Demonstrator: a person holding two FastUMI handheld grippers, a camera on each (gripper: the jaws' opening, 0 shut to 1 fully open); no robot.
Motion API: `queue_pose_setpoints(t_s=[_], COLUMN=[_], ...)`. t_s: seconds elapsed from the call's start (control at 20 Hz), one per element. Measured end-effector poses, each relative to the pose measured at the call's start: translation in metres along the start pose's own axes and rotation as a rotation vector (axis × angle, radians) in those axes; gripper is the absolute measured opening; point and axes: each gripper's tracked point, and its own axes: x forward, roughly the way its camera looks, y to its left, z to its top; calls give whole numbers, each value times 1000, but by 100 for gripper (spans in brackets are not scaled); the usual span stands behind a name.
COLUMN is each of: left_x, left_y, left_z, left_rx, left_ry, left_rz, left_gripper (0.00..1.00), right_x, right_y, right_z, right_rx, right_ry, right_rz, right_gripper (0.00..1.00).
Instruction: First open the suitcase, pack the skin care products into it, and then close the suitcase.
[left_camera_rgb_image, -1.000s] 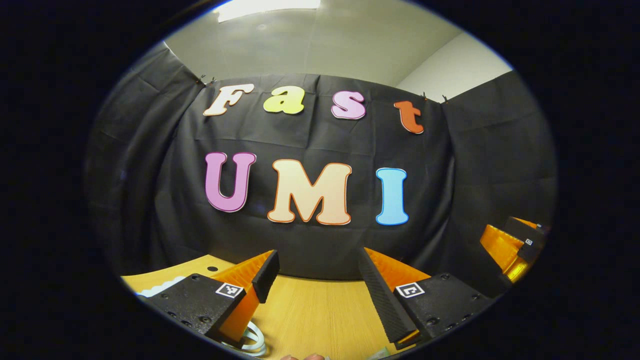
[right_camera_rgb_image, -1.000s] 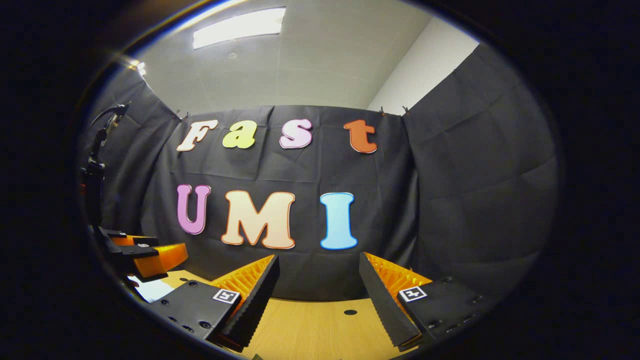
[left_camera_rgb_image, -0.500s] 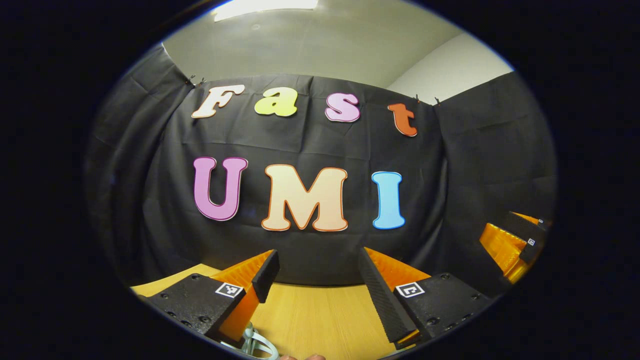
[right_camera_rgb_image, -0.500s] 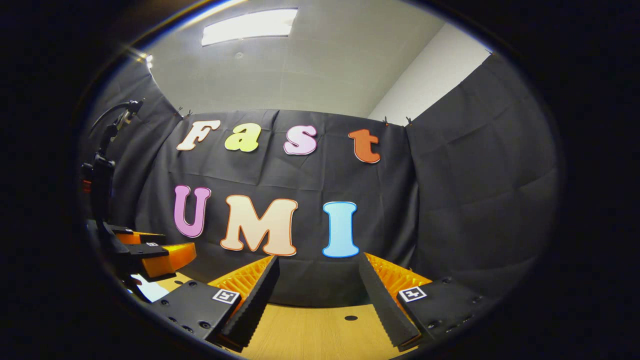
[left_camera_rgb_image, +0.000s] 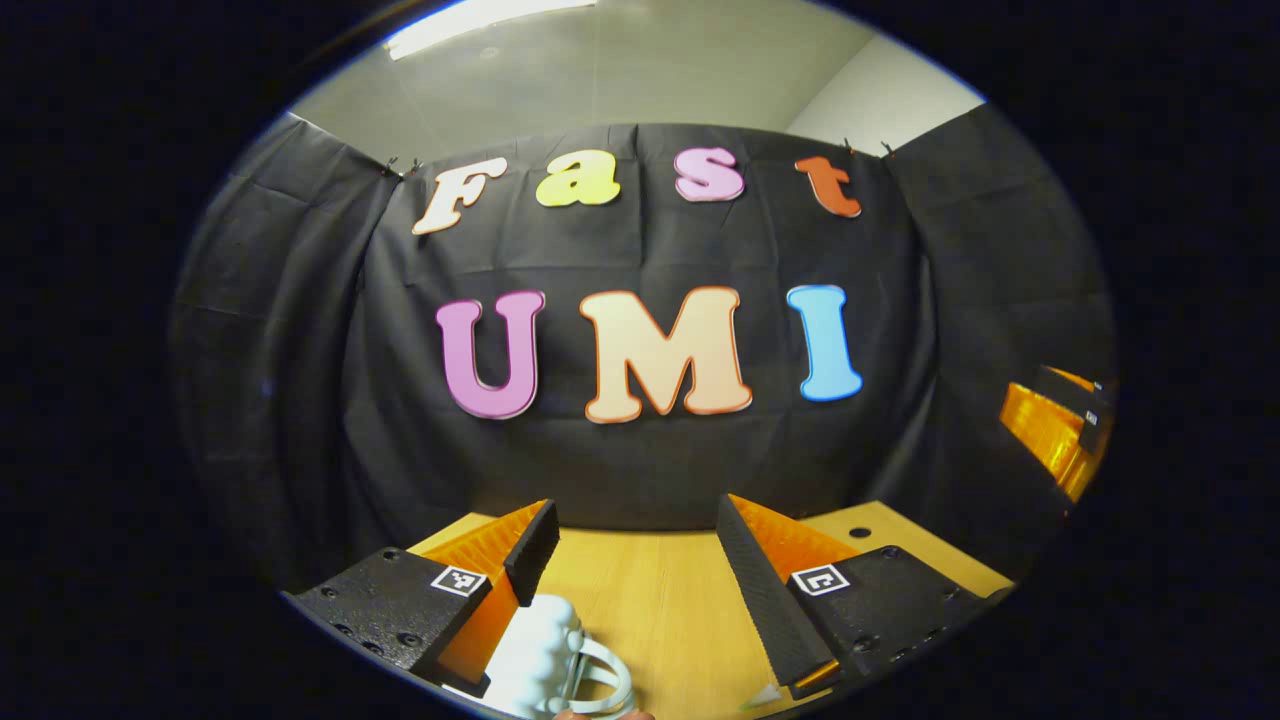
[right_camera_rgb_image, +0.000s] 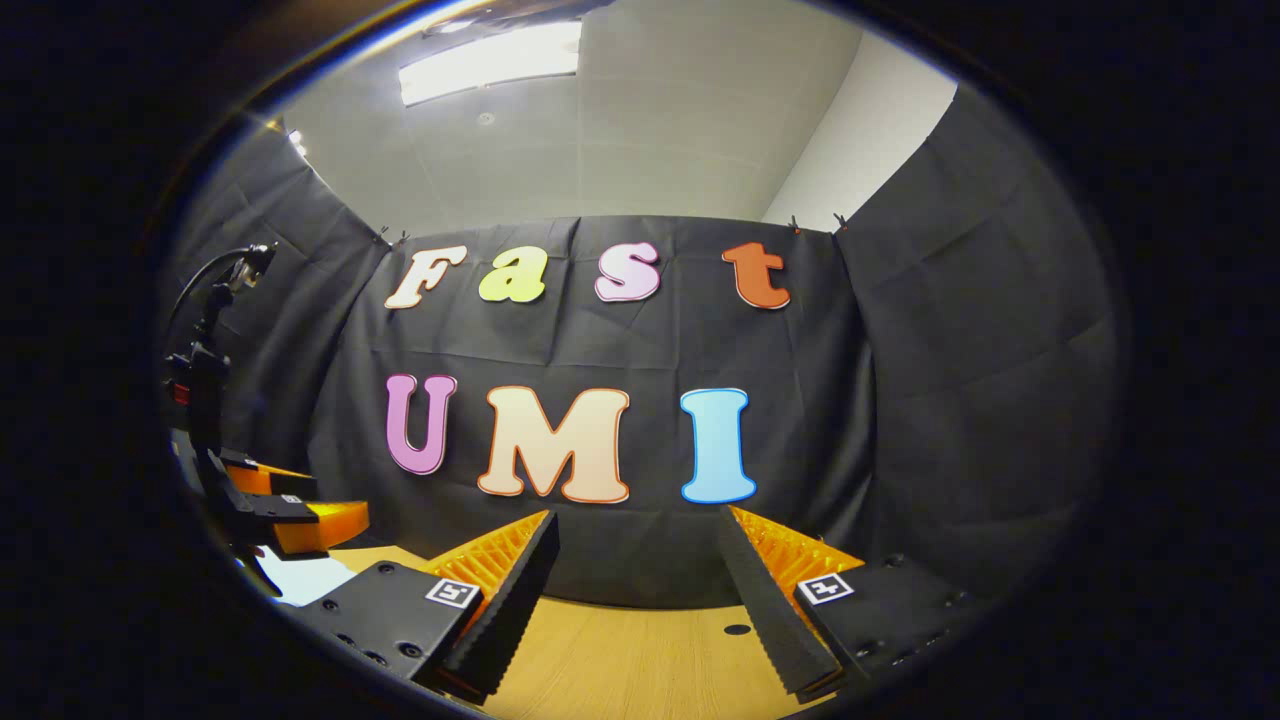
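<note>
Left gripper (left_camera_rgb_image: 635, 545) stands wide apart over the light wooden tabletop (left_camera_rgb_image: 650, 610), one white ribbed object with a loop handle (left_camera_rgb_image: 545, 655) just below its near finger (identity unclear). Right gripper (right_camera_rgb_image: 637, 560) likewise gapes wide, holding nothing, bare table ahead up to the black cloth wall (right_camera_rgb_image: 950, 400).

Black cloth wall (right_camera_rgb_image: 940, 380), wooden table (left_camera_rgb_image: 650, 610), ceiling light (right_camera_rgb_image: 490, 62)

Bare wooden table (left_camera_rgb_image: 640, 610) runs ahead at twelve o'clock to the black cloth wall (left_camera_rgb_image: 640, 470); white handled object (left_camera_rgb_image: 545, 655) at seven o'clock.
</note>
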Motion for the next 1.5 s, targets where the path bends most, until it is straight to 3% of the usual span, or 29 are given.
queue_pose_setpoints(t_s=[0.25, 0.5, 0.75, 0.95, 1.15, 1.25, 1.35, 1.4, 1.5], left_x=[8, -14, -17, -14, -10, -9, -12, -13, -14], left_y=[4, -5, -10, -17, -16, -16, -3, 2, -4], left_z=[-97, -178, -227, -256, -278, -287, -291, -288, -285], left_rx=[40, -52, -70, -113, -79, -74, -49, -49, -69], left_ry=[279, 549, 729, 806, 872, 912, 946, 946, 977], left_rz=[-52, -80, -67, -63, -56, -52, -1, 4, -54], left_gripper=[95, 95, 96, 95, 79, 78, 60, 34, 13], right_x=[6, 5, 7, 8, 7, 6, 6, 6, 8], right_y=[11, 27, 30, 22, 19, 17, 14, 13, 13], right_z=[-10, -40, -59, -56, -61, -60, -59, -58, -56], right_rx=[-12, -51, -43, -67, -84, -96, -99, -99, -101], right_ry=[40, 132, 213, 213, 226, 226, 221, 217, 207], right_rz=[-60, -48, -33, -41, -37, -33, -34, -33, -27], right_gripper=[99, 100, 99, 99, 99, 99, 99, 99, 98])
